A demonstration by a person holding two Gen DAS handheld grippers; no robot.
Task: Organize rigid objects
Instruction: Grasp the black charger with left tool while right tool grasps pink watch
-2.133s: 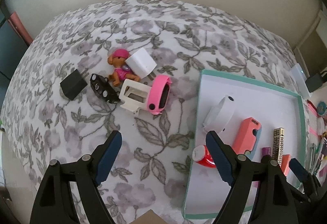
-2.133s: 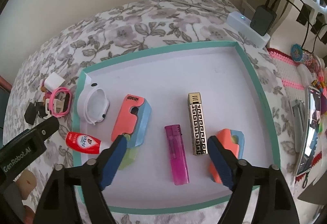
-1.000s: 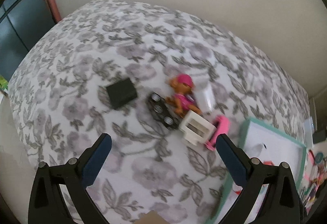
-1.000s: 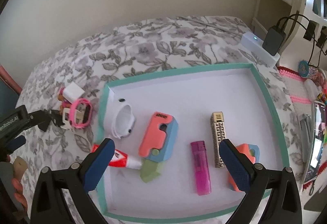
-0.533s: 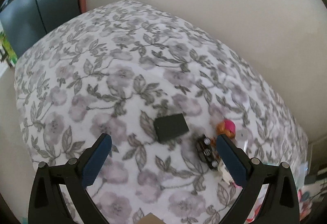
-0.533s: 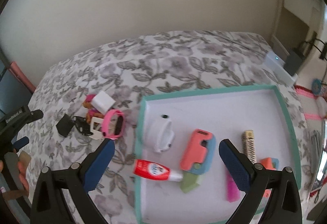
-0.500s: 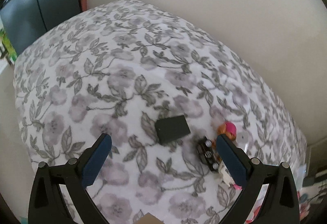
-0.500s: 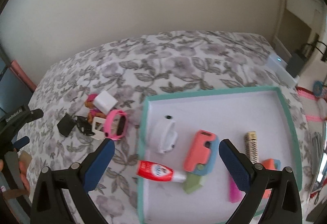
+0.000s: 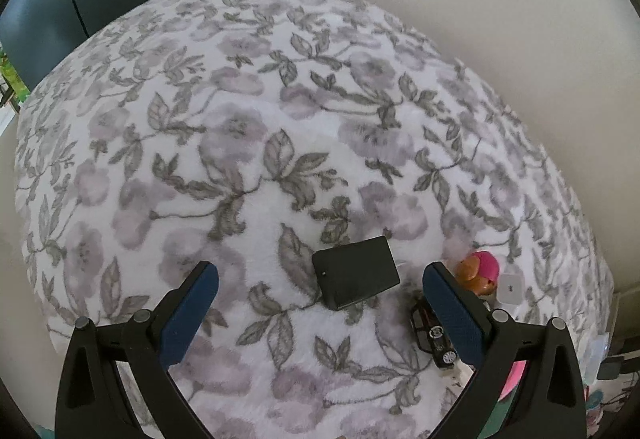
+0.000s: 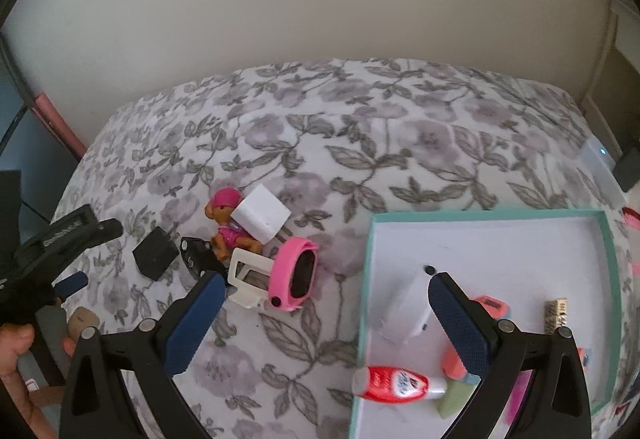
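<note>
On the floral blanket (image 9: 248, 127), the black box (image 9: 356, 278) lies flat between my left gripper's (image 9: 320, 303) widely parted blue fingers (image 9: 188, 315), touched by neither. At 3 o'clock from it I see the toy figure in a pink cap (image 9: 480, 273) and a white cube (image 9: 510, 287); a small black toy car (image 9: 434, 335) sits at 5 o'clock, partly behind the right-hand finger.

From my right wrist camera the same cluster sits at 10 o'clock: the black box (image 10: 155, 251), the toy car (image 10: 196, 255), the figure (image 10: 226, 223), the white cube (image 10: 262, 218) leaning on the figure, a white frame-shaped piece (image 10: 250, 275) and a pink watch (image 10: 296, 273) touching that frame. My right gripper (image 10: 324, 319) hangs empty with its fingers spread wide, above the blanket and the near corner of the teal-rimmed tray (image 10: 362, 303). Inside the tray I make out a white case (image 10: 408, 303), a red-and-white tube (image 10: 394, 383) resting across the tray's near edge, a coral-and-blue item (image 10: 490, 305) mostly hidden by a finger, and a gold patterned lighter (image 10: 556, 313). At 9 o'clock, a hand (image 10: 14, 355) holds the left gripper's handle.
</note>
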